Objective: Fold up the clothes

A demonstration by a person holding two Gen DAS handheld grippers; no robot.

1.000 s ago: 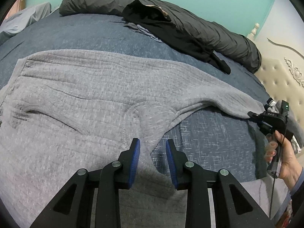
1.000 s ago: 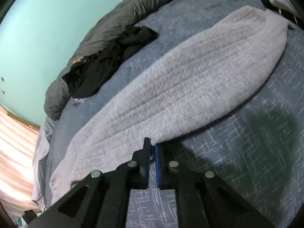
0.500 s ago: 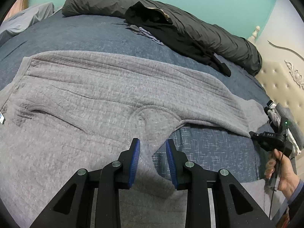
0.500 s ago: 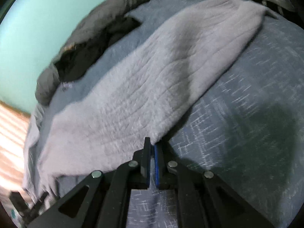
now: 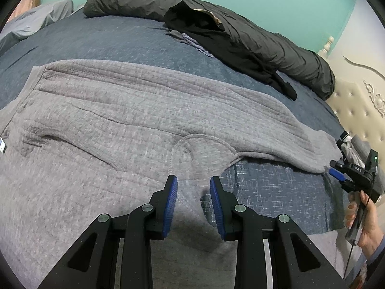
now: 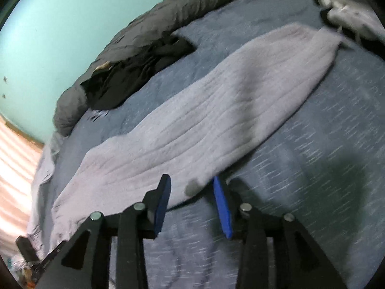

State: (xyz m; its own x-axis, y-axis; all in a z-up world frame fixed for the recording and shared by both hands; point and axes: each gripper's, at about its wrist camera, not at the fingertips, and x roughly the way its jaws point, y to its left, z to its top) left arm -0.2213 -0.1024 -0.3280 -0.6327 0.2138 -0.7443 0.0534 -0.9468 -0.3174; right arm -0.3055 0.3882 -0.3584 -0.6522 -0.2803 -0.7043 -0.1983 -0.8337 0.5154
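Note:
Grey knit trousers (image 5: 144, 120) lie spread flat on the blue bedspread (image 5: 96, 41). My left gripper (image 5: 193, 187) hovers over the crotch seam with its blue pads apart and no cloth pinched between them. One trouser leg (image 6: 216, 125) stretches away to the right. My right gripper (image 6: 191, 190) is at that leg's near edge, jaws opening, and the cloth's edge lies loose between the pads. In the left wrist view the right gripper (image 5: 336, 174) sits just off the leg's end, held by a hand (image 5: 365, 221).
A rolled dark grey duvet (image 5: 264, 41) runs along the far side of the bed with a black garment (image 5: 216, 36) draped on it. A padded headboard (image 5: 356, 110) stands at the right. A pale bundle of clothes (image 6: 346, 7) lies by the leg's far end.
The right gripper was shut on the edge of the trouser leg and its jaws have now parted, leaving the leg lying flat. The right hand has drawn slightly back. The left gripper has stayed put.

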